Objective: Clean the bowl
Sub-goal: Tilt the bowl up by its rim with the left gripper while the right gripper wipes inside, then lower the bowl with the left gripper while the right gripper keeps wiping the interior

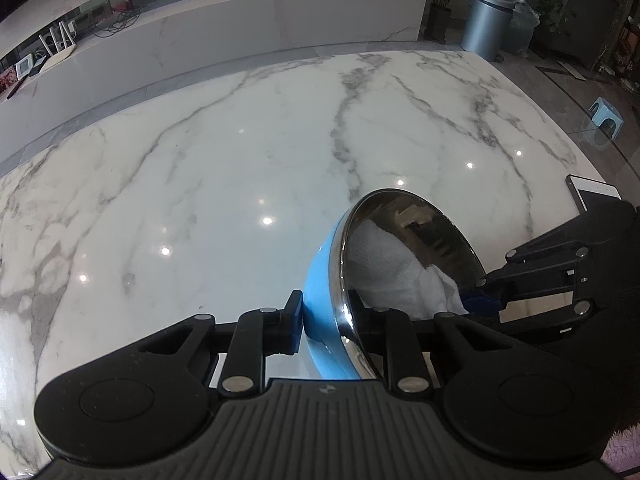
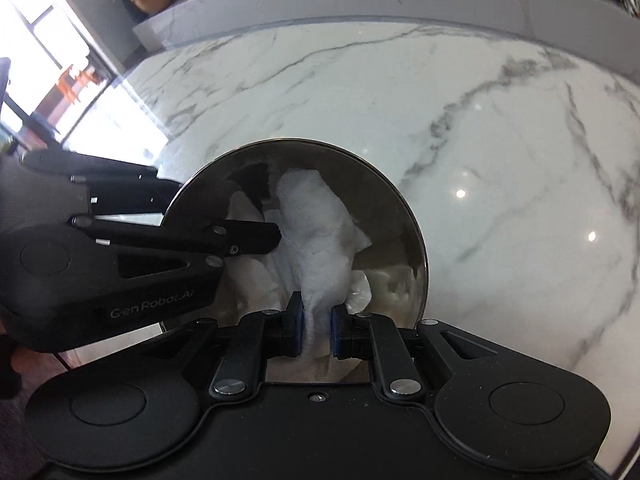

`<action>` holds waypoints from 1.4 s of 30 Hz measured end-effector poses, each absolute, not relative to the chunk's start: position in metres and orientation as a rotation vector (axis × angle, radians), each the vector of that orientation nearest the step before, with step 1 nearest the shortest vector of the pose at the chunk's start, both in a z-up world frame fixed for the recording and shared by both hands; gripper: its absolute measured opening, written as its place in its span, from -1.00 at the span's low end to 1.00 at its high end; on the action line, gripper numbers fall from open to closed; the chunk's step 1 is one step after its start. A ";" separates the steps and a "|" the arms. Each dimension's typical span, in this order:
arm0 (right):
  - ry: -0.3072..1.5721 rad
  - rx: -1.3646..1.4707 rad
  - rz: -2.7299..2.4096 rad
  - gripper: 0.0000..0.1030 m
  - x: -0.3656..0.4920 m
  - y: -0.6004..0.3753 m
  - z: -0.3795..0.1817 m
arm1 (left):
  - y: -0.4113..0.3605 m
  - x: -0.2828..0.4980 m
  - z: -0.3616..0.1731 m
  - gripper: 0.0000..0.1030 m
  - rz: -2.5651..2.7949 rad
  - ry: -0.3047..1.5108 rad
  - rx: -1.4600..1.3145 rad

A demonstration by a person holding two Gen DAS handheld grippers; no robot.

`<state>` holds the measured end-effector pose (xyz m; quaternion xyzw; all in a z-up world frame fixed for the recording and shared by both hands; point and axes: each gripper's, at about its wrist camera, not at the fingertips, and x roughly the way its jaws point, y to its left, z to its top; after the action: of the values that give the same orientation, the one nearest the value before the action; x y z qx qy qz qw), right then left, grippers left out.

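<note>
Meanwhile, the left gripper [image 1: 320, 320] clamps the tilted bowl [image 1: 396, 268] by its rim above the desk [image 1: 240, 160]; the right gripper [image 2: 318, 330] pinches a white cloth [image 2: 316, 240] inside. Hard wiping could twist the slick rim free.

The bowl [image 1: 400, 264] stands tilted on the table [image 1: 200, 184], the tissue wad [image 2: 320, 240] in it.

The bowl [image 1: 320, 304], blue outside and mirror-steel inside, is tipped on edge above the table [image 1: 200, 200]; a crumpled white tissue [image 2: 320, 248] lies inside.
</note>
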<state>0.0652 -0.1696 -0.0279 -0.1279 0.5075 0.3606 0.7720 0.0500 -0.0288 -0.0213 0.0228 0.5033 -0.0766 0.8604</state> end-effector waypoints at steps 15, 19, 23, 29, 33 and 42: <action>0.979 -0.568 0.780 -0.79 0.055 -0.156 -0.024 | -0.023 0.047 -0.021 -0.55 -0.215 1.078 0.028; 1.010 -0.506 0.762 -0.79 0.059 -0.158 -0.028 | -0.020 0.044 -0.020 -0.31 -0.241 1.098 -0.023; 1.021 -0.475 0.767 -0.79 0.057 -0.159 -0.028 | -0.020 0.039 -0.020 -0.33 -0.227 1.114 -0.038; 1.037 -0.420 0.737 -0.80 0.056 -0.160 -0.029 | -0.016 0.037 -0.017 -0.25 -0.193 1.122 -0.075; 1.046 -0.400 0.723 -0.80 0.057 -0.162 -0.030 | -0.013 0.035 -0.009 -0.11 -0.192 1.085 -0.103; 1.059 -0.338 0.704 -0.80 0.063 -0.165 -0.035 | -0.019 0.031 0.003 -0.30 -0.189 1.073 -0.072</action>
<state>0.0629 -0.1654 -0.0350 -0.1571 0.4921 0.3272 0.7913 0.0310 -0.0189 0.0028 -0.0344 0.5104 -0.0897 0.8546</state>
